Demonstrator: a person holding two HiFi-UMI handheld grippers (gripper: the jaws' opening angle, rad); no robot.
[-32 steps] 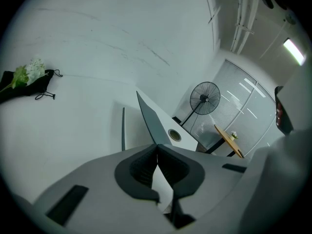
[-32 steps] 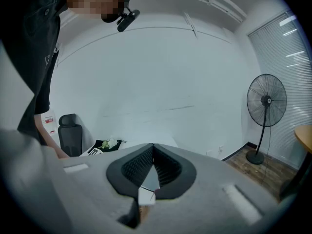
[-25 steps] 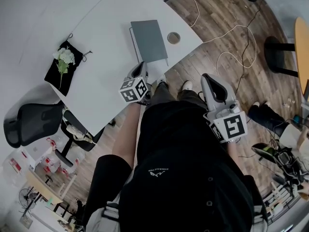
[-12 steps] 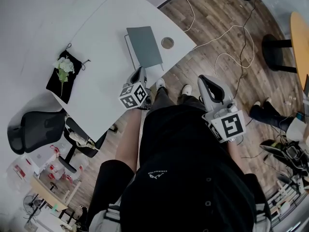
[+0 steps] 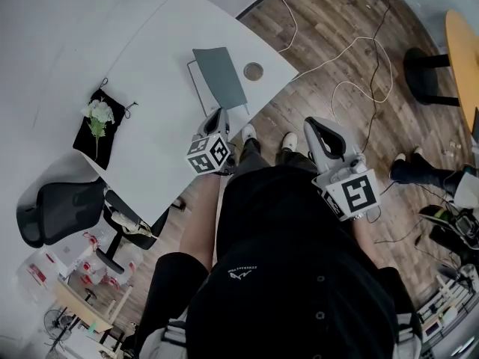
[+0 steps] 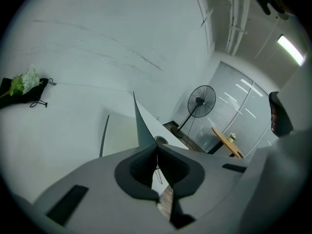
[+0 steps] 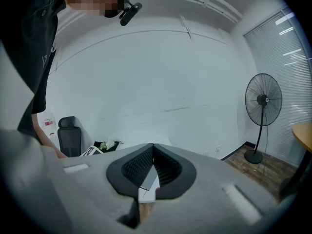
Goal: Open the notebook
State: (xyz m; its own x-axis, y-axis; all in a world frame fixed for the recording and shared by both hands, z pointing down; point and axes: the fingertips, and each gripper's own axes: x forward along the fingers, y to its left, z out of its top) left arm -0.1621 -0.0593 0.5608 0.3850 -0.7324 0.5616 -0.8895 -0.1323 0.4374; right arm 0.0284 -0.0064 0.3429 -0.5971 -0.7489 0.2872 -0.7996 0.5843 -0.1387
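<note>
The closed grey notebook (image 5: pixel 219 77) lies at the table's (image 5: pixel 150 133) right corner beside a round grommet (image 5: pixel 253 71), while the left gripper (image 5: pixel 217 114) at the near edge and the right gripper (image 5: pixel 312 125) over open floor (image 5: pixel 337 43) both have jaws pressed together, empty.

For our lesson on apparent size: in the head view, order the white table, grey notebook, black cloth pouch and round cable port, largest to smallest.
1. White table.
2-3. Grey notebook and black cloth pouch: they look alike, so unranked.
4. Round cable port in the tabletop.
</note>
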